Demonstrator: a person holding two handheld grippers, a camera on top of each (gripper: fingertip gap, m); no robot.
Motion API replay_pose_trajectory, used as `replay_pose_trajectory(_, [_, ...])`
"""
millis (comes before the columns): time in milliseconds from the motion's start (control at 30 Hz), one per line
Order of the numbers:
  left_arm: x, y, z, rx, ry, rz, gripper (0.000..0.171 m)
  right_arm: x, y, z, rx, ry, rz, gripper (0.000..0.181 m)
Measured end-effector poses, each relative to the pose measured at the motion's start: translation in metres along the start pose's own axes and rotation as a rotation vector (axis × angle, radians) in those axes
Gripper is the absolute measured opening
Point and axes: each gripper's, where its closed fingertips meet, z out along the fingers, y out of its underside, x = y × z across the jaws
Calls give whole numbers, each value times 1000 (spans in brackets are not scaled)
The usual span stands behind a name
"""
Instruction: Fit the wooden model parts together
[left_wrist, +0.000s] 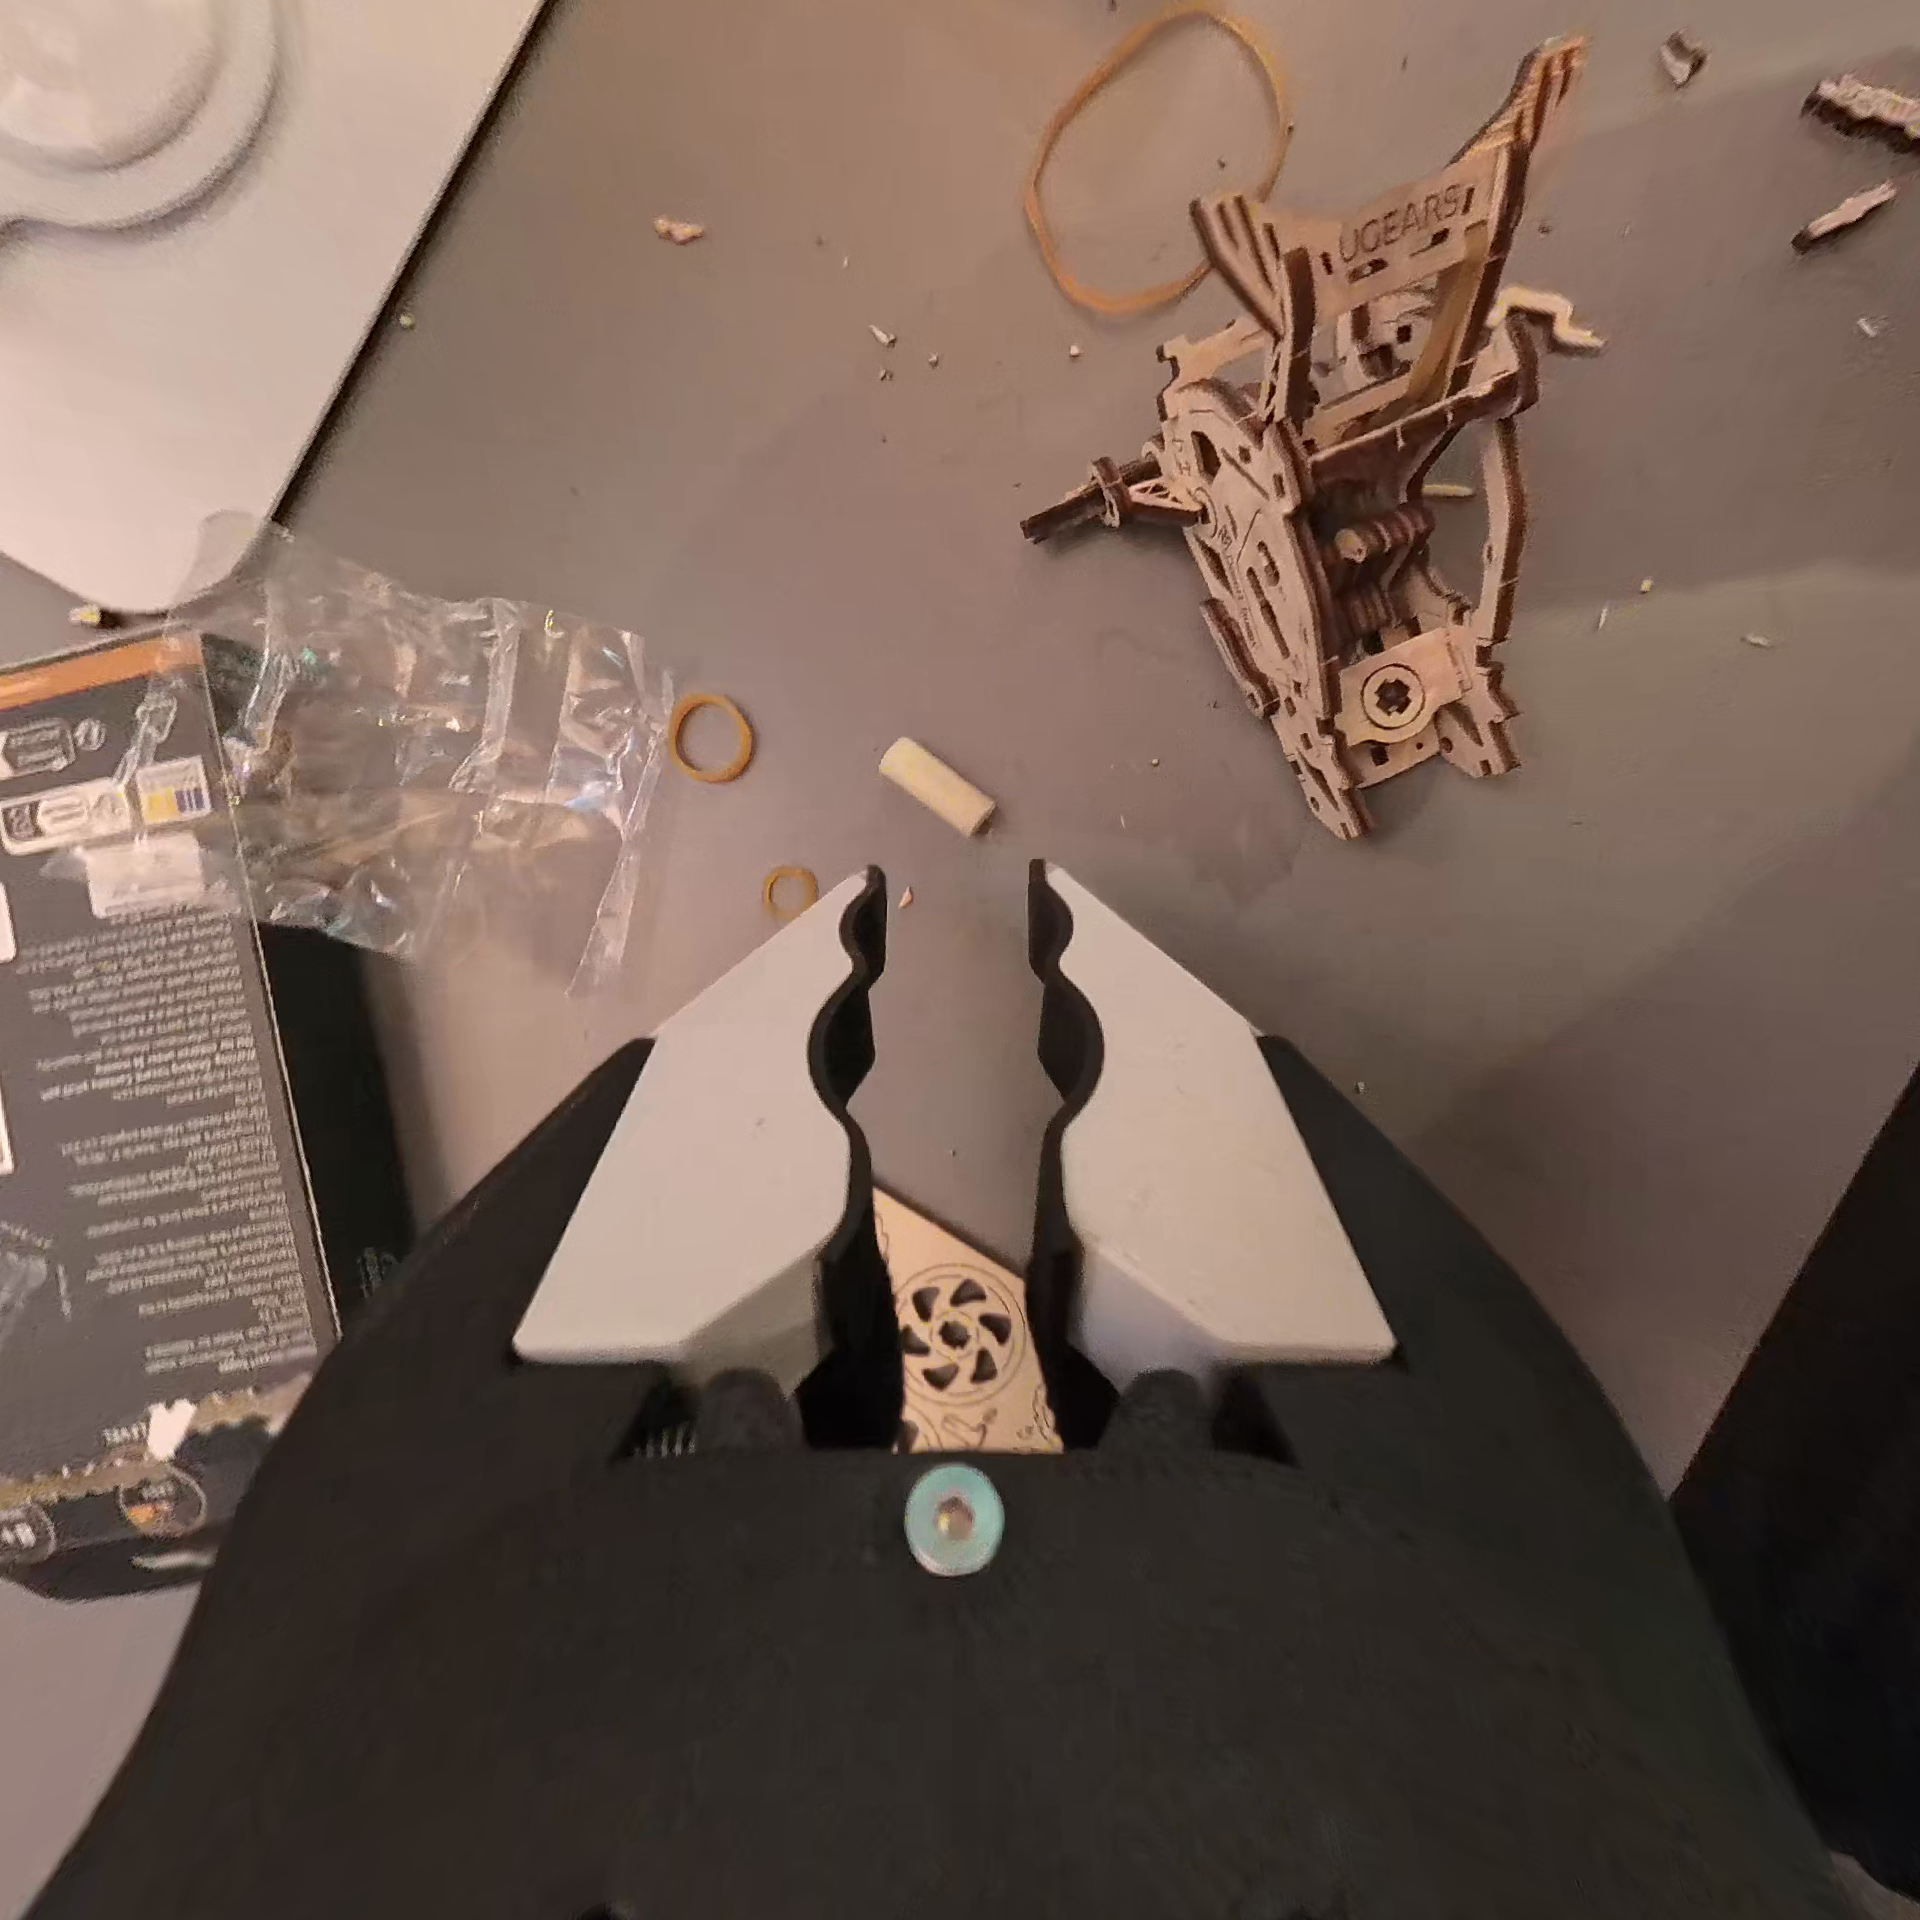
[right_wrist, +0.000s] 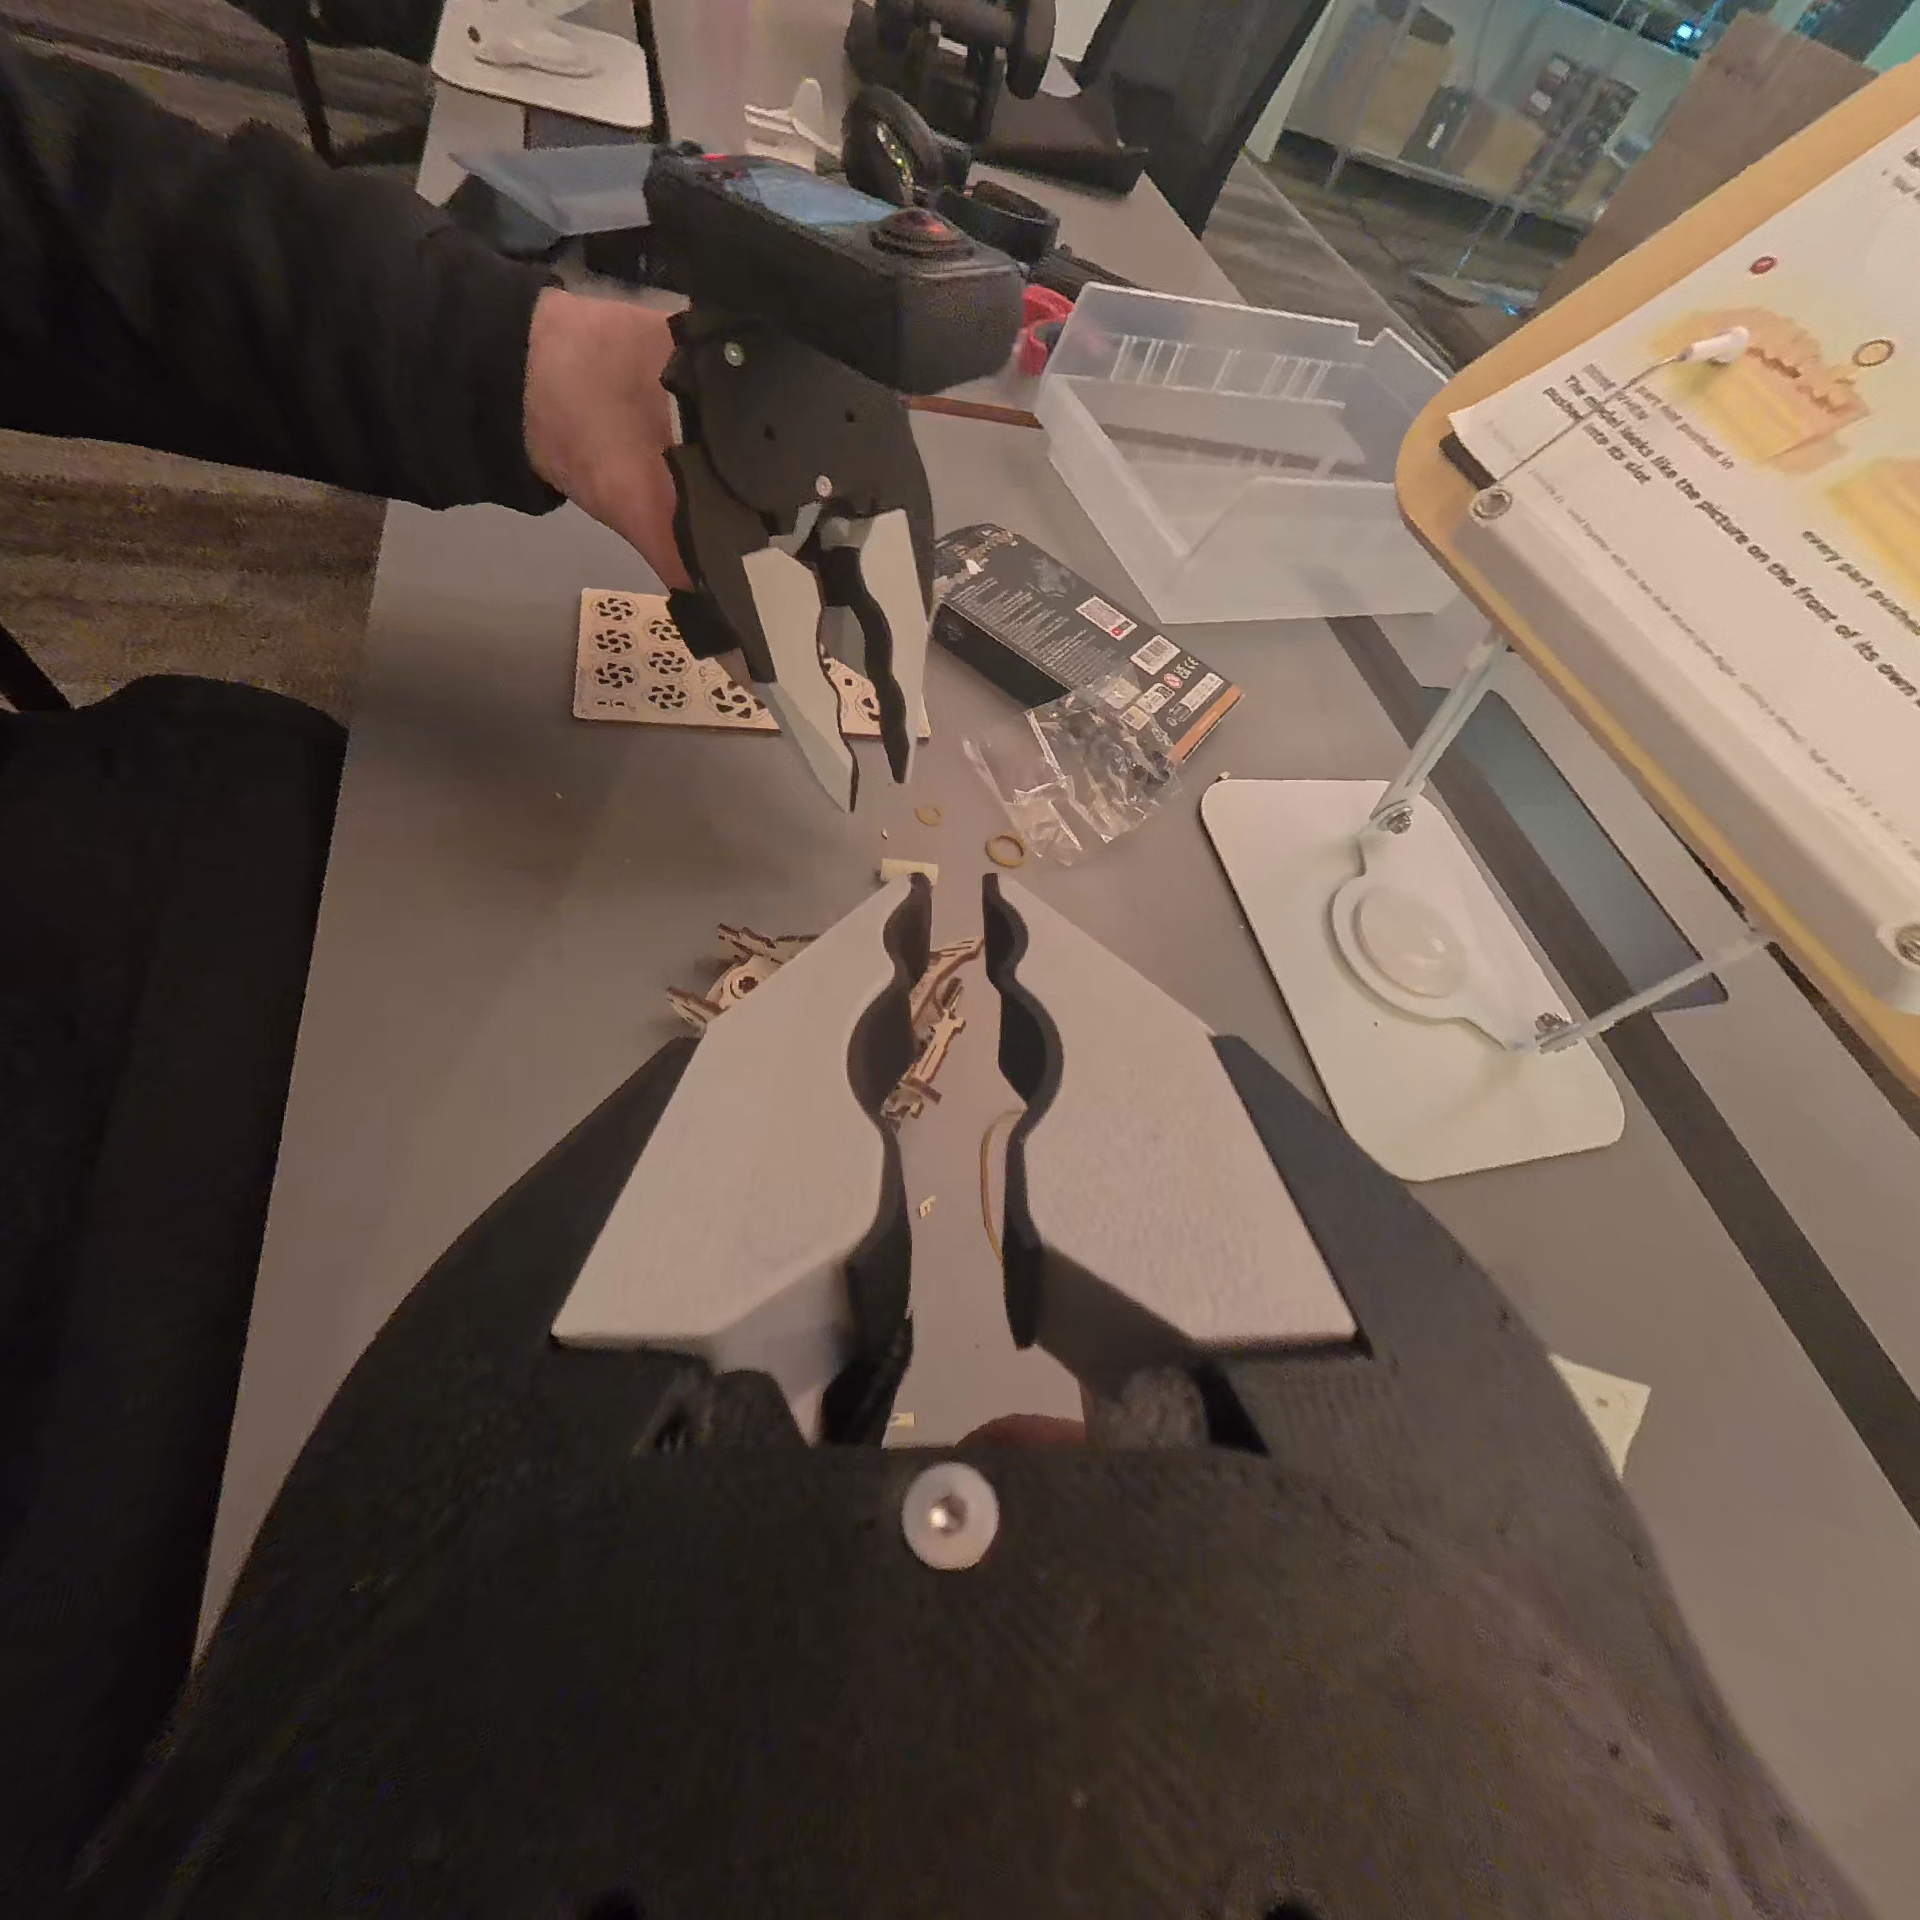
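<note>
The part-built wooden model (left_wrist: 1351, 499) lies on its side on the grey table, up and right of my left gripper (left_wrist: 956, 881), which is open and empty above the table. A wooden parts sheet (left_wrist: 961, 1340) with fan-shaped cutouts shows under its jaws. In the right wrist view my right gripper (right_wrist: 956, 888) is open and empty, hovering over the model (right_wrist: 748, 971), which its fingers partly hide. The left gripper (right_wrist: 875, 788), held by a hand, hangs beyond it over the parts sheet (right_wrist: 644, 665).
A cream cylinder (left_wrist: 935, 787), loose rubber bands (left_wrist: 712, 736), a crumpled plastic bag (left_wrist: 436, 748) and a black box (left_wrist: 125, 1039) lie near the left gripper. A clear bin (right_wrist: 1226, 447) and an instruction board (right_wrist: 1714, 520) on a white stand base (right_wrist: 1403, 987) stand at the right. The grippers' ends are close to 20 cm from one another.
</note>
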Motion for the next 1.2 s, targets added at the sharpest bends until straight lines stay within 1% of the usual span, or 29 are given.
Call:
replay_pose_trajectory(133, [3, 3, -4, 19, -16, -32, 25, 6, 8, -16, -23, 35, 26, 11])
replay_pose_trajectory(200, [5, -1, -8, 50, -30, -47, 28, 11, 18, -26, -47, 65, 68, 22])
replay_pose_trajectory(300, [15, -11, -13, 118, -17, -87, 32, 16, 46, -37, -122, 93, 151, 32])
replay_pose_trajectory(367, [24, -16, -17, 156, -1, -100, 33, 17, 67, -40, -185, 108, 184, 33])
replay_pose_trajectory(433, [30, -21, -21, 175, 3, -110, 34, 13, 84, -35, -241, 85, 202, 31])
replay_pose_trajectory(533, [42, -28, -25, 206, 21, -134, 34, 8, 105, -15, -305, 43, 206, 27])
replay_pose_trajectory(667, [53, -39, -29, 265, 18, -169, 34, -2, 107, 9, -303, -42, 236, 27])
replay_pose_trajectory(700, [56, -42, -28, 283, 23, -180, 38, -3, 108, 11, -318, -48, 242, 30])
replay_pose_trajectory(767, [62, -51, -25, 318, 28, -209, 47, -7, 107, 11, -323, -52, 239, 28])
replay_pose_trajectory(833, [69, -62, -15, 336, 34, -228, 63, -10, 106, 5, -322, -46, 235, 25])
replay_pose_trajectory(900, [73, -65, 2, 304, 18, -217, 78, -10, 104, -3, -315, -28, 251, 25])
replay_pose_trajectory(933, [77, -65, 13, 272, 19, -211, 83, -11, 102, -8, -305, -20, 265, 25])
replay_pose_trajectory(967, [80, -64, 22, 245, 24, -212, 85, -12, 100, -12, -294, -12, 279, 25])
replay_pose_trajectory(1067, [80, -64, 41, 198, 10, -214, 73, -17, 99, -21, -286, 4, 298, 24])
replay_pose_trajectory(1133, [80, -65, 45, 202, 8, -224, 49, -21, 100, -25, -285, 11, 300, 24])
replay_pose_trajectory(1200, [79, -67, 45, 215, 3, -222, 46, -25, 101, -27, -277, 9, 313, 24])
